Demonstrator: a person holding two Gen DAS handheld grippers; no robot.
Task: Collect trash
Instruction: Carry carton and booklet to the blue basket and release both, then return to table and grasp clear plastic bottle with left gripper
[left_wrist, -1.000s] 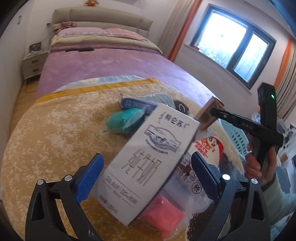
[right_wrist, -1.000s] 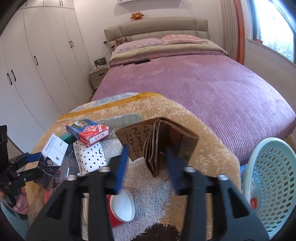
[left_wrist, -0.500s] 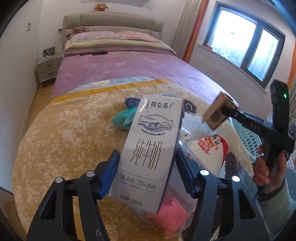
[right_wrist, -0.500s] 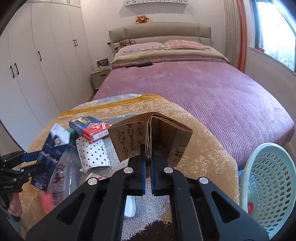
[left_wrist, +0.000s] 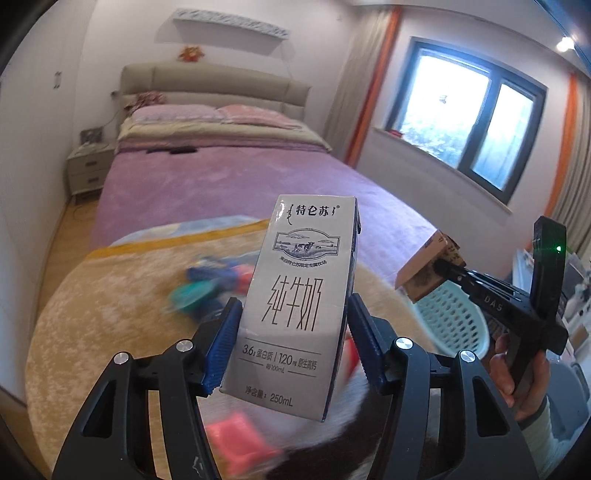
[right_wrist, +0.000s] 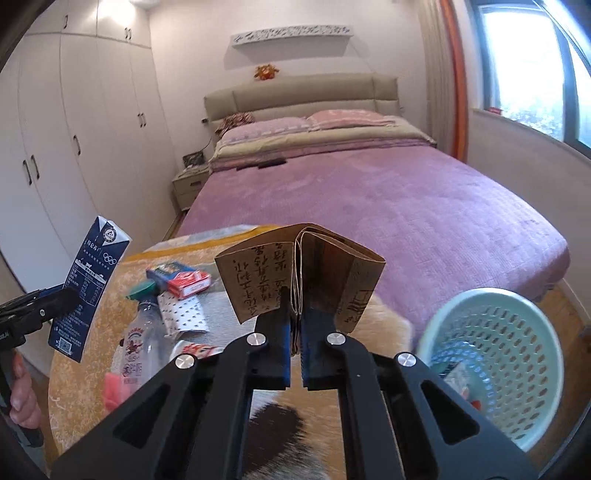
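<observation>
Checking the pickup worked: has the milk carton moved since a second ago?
Yes. The milk carton, clamped in the left gripper, has risen off the rug and turned upright.

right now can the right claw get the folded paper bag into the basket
Probably yes. The right claw holds the paper bag up off the rug, and the basket stands open-topped just to its right, with nothing between them.

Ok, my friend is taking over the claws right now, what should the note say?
Left claw: shut on the milk carton, lifted off the rug.
Right claw: shut on the folded brown paper, also lifted.
The basket sits to the right with some trash already inside.
Left on the rug: plastic bottle, card boxes, spotted packet, pink wrapper.
Next, probably drop both held items into the basket.
</observation>
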